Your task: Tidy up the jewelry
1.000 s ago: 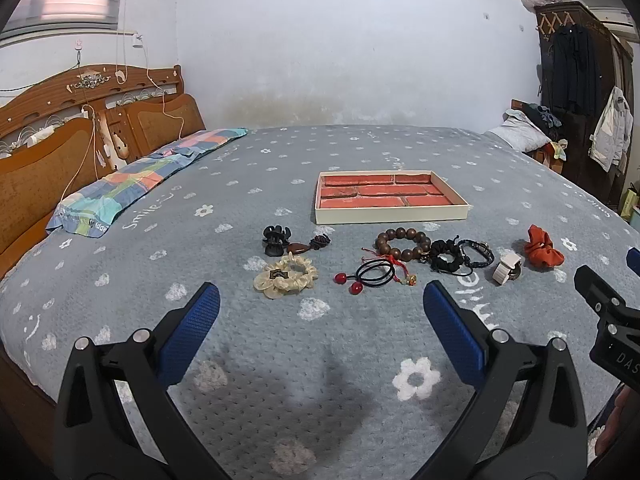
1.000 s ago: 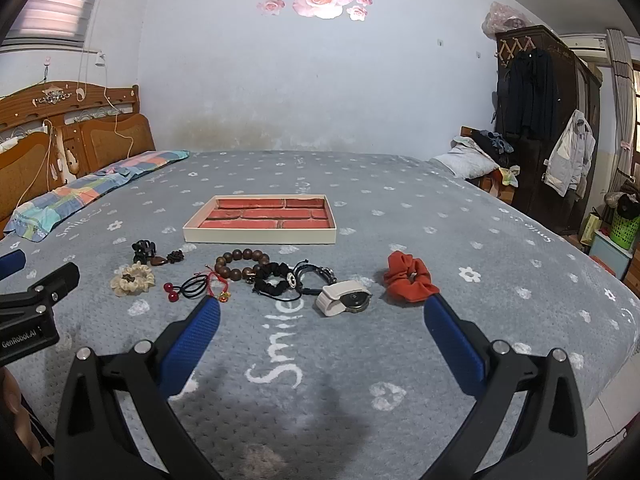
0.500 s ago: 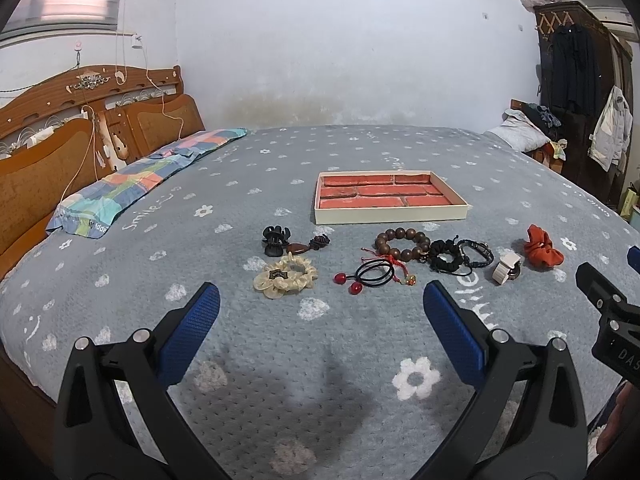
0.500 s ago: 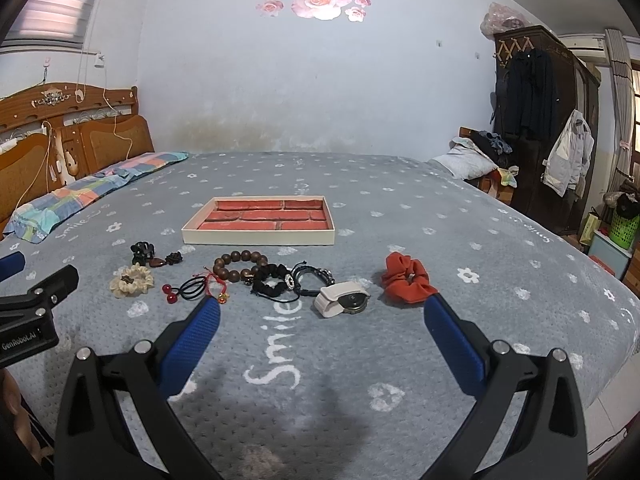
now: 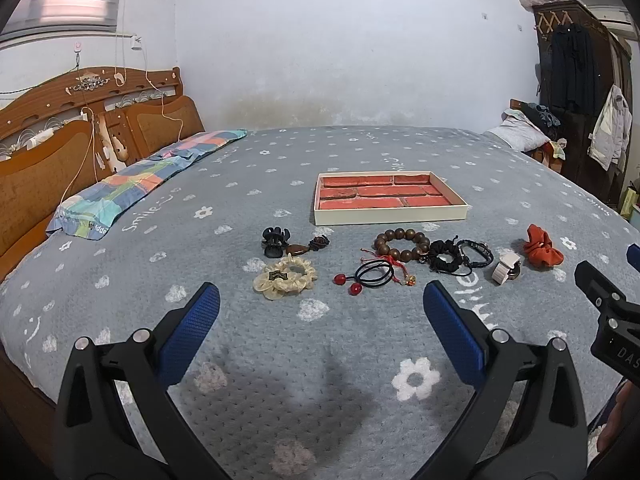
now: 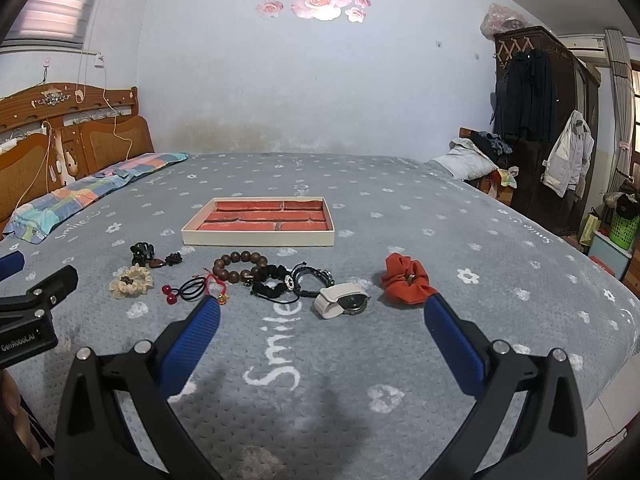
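Left gripper (image 5: 320, 304) and right gripper (image 6: 322, 314), both with blue pads spread wide and holding nothing, hover low over the near part of the bed (image 5: 360, 380). Against the frames of a second ago, almost nothing has changed: the row of items sits very slightly lower in the right view, a small drift and no real approach, and no item has moved, so the sorting has apparently not begun. The tray (image 5: 390, 220), lined in red brick pattern, lies empty beyond the row. In front of the tray, from its left to its right, lie a black claw clip (image 5: 275, 241), a cream scrunchie (image 5: 285, 277), a cherry hair tie (image 5: 370, 274), a bead bracelet (image 5: 401, 245), a black scrunchie (image 5: 445, 258), a watch (image 5: 506, 270) and, well right of the tray, an orange scrunchie (image 5: 541, 246). The left view shows the claw clip and cream scrunchie plainly, with the right gripper at its right edge. The right view alone shows the watch face (image 6: 351, 303) and a green basket (image 6: 624, 230) far right of the tray.
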### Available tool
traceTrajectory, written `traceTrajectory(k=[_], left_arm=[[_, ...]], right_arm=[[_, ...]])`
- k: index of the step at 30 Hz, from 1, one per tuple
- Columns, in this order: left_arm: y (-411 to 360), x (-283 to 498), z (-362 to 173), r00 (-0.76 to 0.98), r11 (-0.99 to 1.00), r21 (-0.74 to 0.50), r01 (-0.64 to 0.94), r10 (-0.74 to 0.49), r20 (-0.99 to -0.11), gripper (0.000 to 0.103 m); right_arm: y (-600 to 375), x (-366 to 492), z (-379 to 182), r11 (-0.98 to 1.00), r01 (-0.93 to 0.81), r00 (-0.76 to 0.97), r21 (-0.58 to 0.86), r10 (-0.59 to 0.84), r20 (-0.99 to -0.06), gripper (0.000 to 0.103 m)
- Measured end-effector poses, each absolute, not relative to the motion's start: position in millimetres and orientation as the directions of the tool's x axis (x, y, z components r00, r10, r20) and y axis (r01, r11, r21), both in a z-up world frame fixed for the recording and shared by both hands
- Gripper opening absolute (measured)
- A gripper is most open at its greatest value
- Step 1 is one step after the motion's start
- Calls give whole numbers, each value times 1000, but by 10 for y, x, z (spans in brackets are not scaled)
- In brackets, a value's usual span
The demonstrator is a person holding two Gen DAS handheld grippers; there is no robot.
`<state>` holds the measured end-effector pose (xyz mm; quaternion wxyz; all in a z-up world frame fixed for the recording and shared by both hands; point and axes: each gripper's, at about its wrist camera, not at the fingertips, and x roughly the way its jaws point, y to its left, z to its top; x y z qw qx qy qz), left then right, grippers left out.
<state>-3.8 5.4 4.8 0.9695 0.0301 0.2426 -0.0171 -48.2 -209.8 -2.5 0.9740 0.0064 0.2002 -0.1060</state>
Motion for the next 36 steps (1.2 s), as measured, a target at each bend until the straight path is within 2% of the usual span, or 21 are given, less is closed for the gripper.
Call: traceTrajectory(k=[16, 23, 30, 34, 36], left_arm=[[76, 24, 11, 879, 999, 27, 47, -29, -476, 98], [51, 82, -63, 879, 998, 36, 56, -32, -477, 98], [20, 196, -169, 867, 997, 56, 62, -27, -497, 98], [12, 243, -185, 872, 996, 61, 70, -31, -489, 98], [10, 268, -207, 871, 996, 60, 70, -32, -490, 98]], right_arm=[[-2085, -433, -96, 983, 184, 905, -16, -176, -387, 99], [-2074, -336, -197, 986, 164, 897, -16, -156, -414, 99], [-1963, -312, -236, 971, 214, 899, -111, -240, -367, 99], [-1984, -303, -231, 973, 209, 912, -94, -228, -340, 99], [-2025, -250, -251, 970, 227, 903, -85, -242, -355, 99]])
